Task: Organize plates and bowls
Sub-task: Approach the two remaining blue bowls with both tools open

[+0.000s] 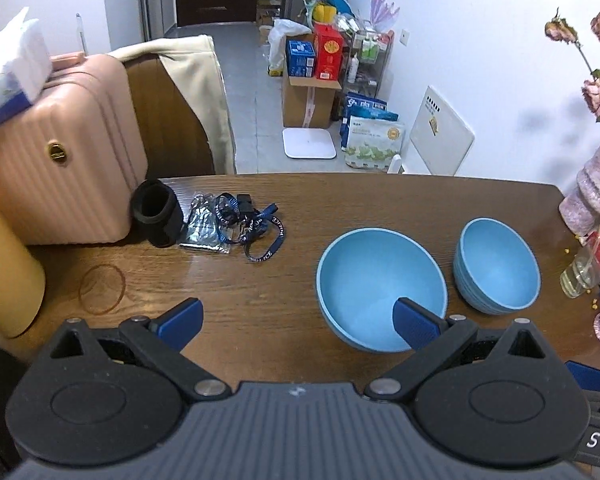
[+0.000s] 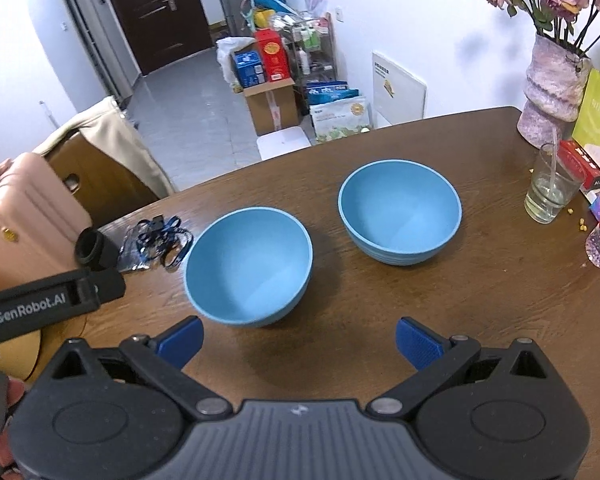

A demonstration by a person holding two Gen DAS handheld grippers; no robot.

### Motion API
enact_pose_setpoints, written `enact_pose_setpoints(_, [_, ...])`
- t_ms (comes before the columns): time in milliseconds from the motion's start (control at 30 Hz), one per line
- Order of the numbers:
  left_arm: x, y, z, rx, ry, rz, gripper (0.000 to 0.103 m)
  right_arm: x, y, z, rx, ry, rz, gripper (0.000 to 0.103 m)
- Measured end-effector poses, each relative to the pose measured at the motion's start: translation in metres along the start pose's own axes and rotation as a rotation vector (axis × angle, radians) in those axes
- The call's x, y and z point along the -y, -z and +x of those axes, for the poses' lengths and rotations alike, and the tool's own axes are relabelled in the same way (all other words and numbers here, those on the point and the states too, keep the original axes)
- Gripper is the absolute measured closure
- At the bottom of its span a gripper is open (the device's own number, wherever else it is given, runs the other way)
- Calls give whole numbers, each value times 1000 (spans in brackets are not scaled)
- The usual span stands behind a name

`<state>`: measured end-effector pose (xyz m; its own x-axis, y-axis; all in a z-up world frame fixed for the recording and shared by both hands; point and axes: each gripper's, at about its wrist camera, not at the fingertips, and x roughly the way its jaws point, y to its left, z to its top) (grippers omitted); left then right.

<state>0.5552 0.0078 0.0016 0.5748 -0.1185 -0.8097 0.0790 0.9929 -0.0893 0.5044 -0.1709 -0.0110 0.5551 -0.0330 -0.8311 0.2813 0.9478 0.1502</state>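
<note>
- On the brown wooden table (image 2: 440, 312), two blue bowls stand upright, near each other but not touching; I take the smooth bowl (image 2: 249, 266) as the landmark for everything else.
- Right of the smooth bowl sits the ribbed bowl (image 2: 400, 212), with grooved rings around its lower wall; no plates show in either view.
- Left of the smooth bowl lie a blue lanyard (image 1: 256, 220) on a clear plastic bag, a black cup sleeve (image 1: 156, 212) and a rubber band (image 1: 102, 289).
- Further right, beyond the ribbed bowl, stand a drinking glass (image 2: 550, 186) with a straw and a vase of dried roses (image 2: 552, 92).
- Left gripper (image 1: 298, 322): fingers spread wide, holding nothing; its right blue pad appears over the smooth bowl's near rim, though contact cannot be judged from this view.
- Right gripper (image 2: 298, 338): fingers also wide apart and empty, hovering just in front of the smooth bowl, the gap facing the bare wood between the two bowls.
- Handling, as a judgement: both bowls look rigid and matte, probably light plastic or glazed ware; if glazed, they could chip when knocked together.
- Grip advice: the rim is the only thin edge, so one finger inside and one outside the wall suits best; the curved wall may slip under a shallow pinch.
- Likely next step: lift one bowl by its rim and nest it in the other, lowering it gently and level.
</note>
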Motion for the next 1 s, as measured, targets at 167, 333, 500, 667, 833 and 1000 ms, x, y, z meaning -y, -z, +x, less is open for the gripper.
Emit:
enact_pose_setpoints(167, [-4, -12, 33, -28, 14, 3, 0, -5, -12, 27, -11, 29, 35, 2])
enact_pose_setpoints(333, [-7, -18, 64, -62, 30, -11, 4, -5, -21, 54, -29, 63, 57, 7])
enact_pose_setpoints(500, [-9, -21, 94, -92, 37, -31, 16, -8, -27, 79, -49, 88, 58, 14])
enact_pose_setpoints(667, [-5, -21, 113, -110, 54, -46, 27, -10, -33, 98, -58, 101, 50, 22])
enact_pose_setpoints(833, [0, -19, 129, -124, 68, -54, 33, -8, -35, 119, -79, 107, 45, 33])
enact_pose_setpoints(1000, [2, -17, 142, -140, 74, -58, 44, -6, -35, 136, -96, 110, 48, 43])
